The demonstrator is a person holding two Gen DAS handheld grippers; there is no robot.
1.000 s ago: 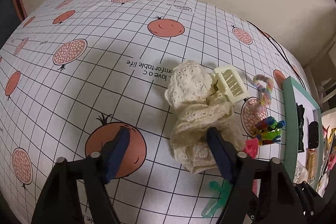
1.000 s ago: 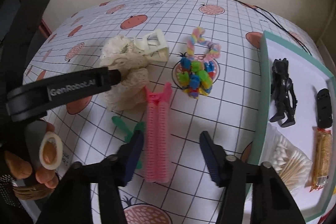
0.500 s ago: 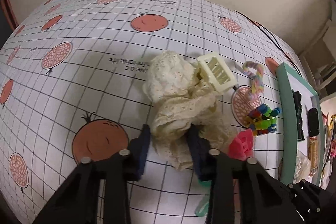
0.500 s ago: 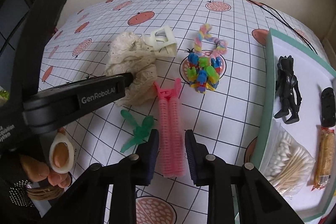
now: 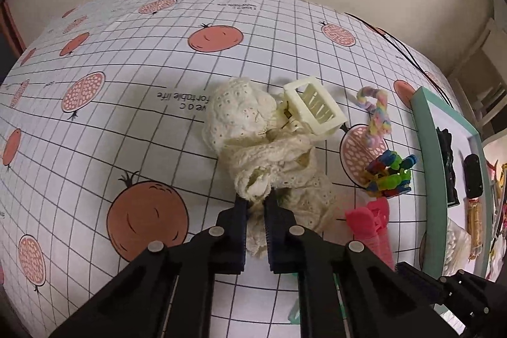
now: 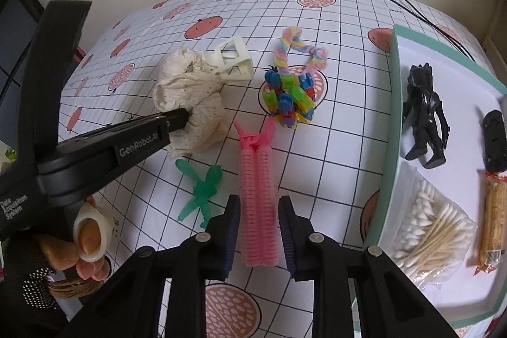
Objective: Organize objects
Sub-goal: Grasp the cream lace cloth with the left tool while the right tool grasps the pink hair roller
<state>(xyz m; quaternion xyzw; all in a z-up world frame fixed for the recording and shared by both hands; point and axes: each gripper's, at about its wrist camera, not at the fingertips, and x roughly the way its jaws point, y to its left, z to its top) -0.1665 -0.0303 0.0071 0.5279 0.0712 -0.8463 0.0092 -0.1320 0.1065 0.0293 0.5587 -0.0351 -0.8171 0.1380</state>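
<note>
A tablecloth (image 5: 104, 122) with a black grid and orange fruit prints is covering the table; a plain cream wall is standing behind it. A black cable (image 6: 408, 10) is trailing across the far corner.

In the right wrist view, a teal-rimmed tray (image 6: 390, 129) is lying at 3 o'clock, holding a black figure (image 6: 424, 113), a small black car (image 6: 495, 141), a bag of cotton swabs (image 6: 434, 230) and a wrapped snack (image 6: 491, 220).

The left gripper (image 5: 256, 205) is pinching a fold of the cream lace cloth (image 5: 253, 135), its jaws nearly together on the fabric. A cream hair claw (image 5: 313, 106) is touching the cloth at its 2 o'clock edge.

The right gripper (image 6: 257, 208) is bracketing the pink roller clip (image 6: 258, 198), with the pads just beside or touching its sides; whether they are actually pressing it cannot be told. A green figure (image 6: 202, 189) is lying just beside the clip at 9 o'clock. A pile of coloured clips (image 6: 290, 102) and a pastel twisted cord (image 6: 298, 49) are sitting at 12 o'clock.

A hand (image 6: 85, 246) is gripping the left tool's handle.
</note>
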